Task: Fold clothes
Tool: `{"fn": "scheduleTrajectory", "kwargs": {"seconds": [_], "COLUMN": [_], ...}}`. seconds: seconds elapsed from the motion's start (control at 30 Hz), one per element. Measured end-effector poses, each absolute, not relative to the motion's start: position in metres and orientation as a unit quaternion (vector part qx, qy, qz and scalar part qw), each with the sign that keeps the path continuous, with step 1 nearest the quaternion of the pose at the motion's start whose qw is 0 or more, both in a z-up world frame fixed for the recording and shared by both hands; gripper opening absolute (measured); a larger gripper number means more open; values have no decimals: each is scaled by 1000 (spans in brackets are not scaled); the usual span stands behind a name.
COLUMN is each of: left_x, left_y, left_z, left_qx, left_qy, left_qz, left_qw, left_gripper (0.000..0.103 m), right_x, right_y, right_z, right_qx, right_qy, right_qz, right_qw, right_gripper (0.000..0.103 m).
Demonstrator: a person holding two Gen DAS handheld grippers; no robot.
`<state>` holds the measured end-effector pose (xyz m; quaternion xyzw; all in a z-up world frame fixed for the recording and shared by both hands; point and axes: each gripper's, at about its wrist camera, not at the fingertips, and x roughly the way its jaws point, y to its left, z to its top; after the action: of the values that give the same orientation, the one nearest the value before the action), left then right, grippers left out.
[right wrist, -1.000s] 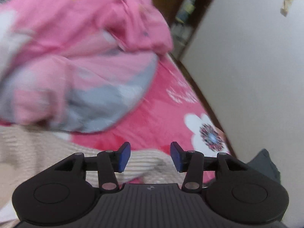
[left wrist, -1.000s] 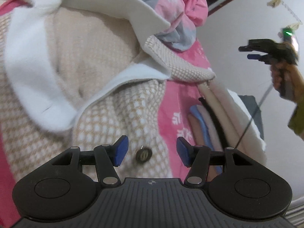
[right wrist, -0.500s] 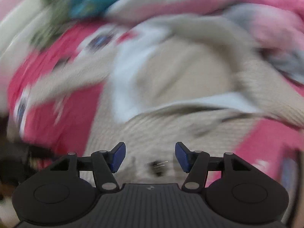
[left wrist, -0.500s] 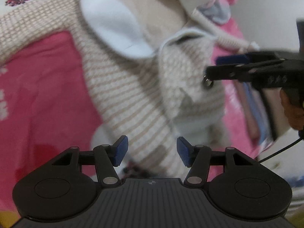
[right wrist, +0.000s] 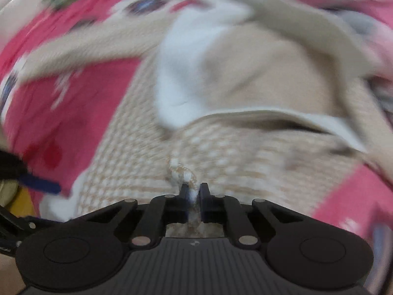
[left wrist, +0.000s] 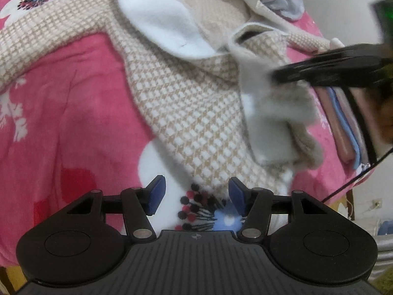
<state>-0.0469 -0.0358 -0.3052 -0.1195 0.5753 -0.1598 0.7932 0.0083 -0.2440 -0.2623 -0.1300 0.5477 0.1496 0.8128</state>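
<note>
Beige-and-white checked jacket (left wrist: 186,113) lies spread on the pink flowered bedspread (left wrist: 61,127), white fleece lining (left wrist: 159,17) turned out at the collar, one sleeve (left wrist: 49,32) stretched toward the bedspread's left edge in the left wrist view. Right gripper (right wrist: 193,191) has its jaws just closed, pinching a small fold of the checked fabric right at the fingertips; fabric bunches up between the pads. In the left wrist view the same gripper (left wrist: 275,77) comes in from the right edge and holds the jacket's front flap, lifted and blurred. Left gripper (left wrist: 196,196) hovers over the jacket's lower hem, fingers (left wrist: 154,194) spread apart, nothing between them, only the flower print and hem edge below. Folded clothes (left wrist: 343,127), pink, blue and cream, are stacked near the bedspread's right edge, just beside the jacket. Right wrist view is motion-blurred, finer detail unreadable.
</note>
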Motion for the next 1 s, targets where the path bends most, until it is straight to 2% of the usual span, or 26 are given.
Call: {"fn": "scheduleTrajectory", "kwargs": {"seconds": [0.13,0.3,0.33,0.4,0.43,0.57,0.67,0.73,0.9,1.0], "left_x": [-39,-32,-31,-28,-28,-30,-29,-28,-31,-36], "left_y": [-37,-44,-44,-40,-37,-29,-30,-31,-24,-18], "left_z": [-306,-321,-325,-336,-341,-348,-350,-350,-354,-356], "left_qx": [-128,-141,-150,-186,-207,-242,-245,-244,-272,-294], "left_qy": [570,590,598,617,625,632,636,636,632,627], "left_qz": [-168,-180,-181,-179,-173,-163,-158,-156,-134,-115], "left_qw": [794,774,766,743,732,718,715,715,713,713], "left_gripper": [57,57,57,57,57,58,59,59,59,59], "right_x": [-9,-30,-35,-46,-53,-81,-92,-88,-79,-76], "right_y": [-311,-409,-423,-435,-436,-433,-418,-393,-305,-258], "right_z": [-224,-229,-228,-221,-216,-191,-176,-183,-232,-268], "right_qx": [-153,-111,-75,-17,-10,16,68,77,37,-27], "right_qy": [547,605,611,607,598,543,510,520,570,581], "right_qz": [18,-185,-207,-208,-215,-228,-152,-64,127,199], "right_qw": [822,767,761,767,772,808,844,848,811,789], "right_gripper": [8,11,13,24,37,40,40,40,42,45]}}
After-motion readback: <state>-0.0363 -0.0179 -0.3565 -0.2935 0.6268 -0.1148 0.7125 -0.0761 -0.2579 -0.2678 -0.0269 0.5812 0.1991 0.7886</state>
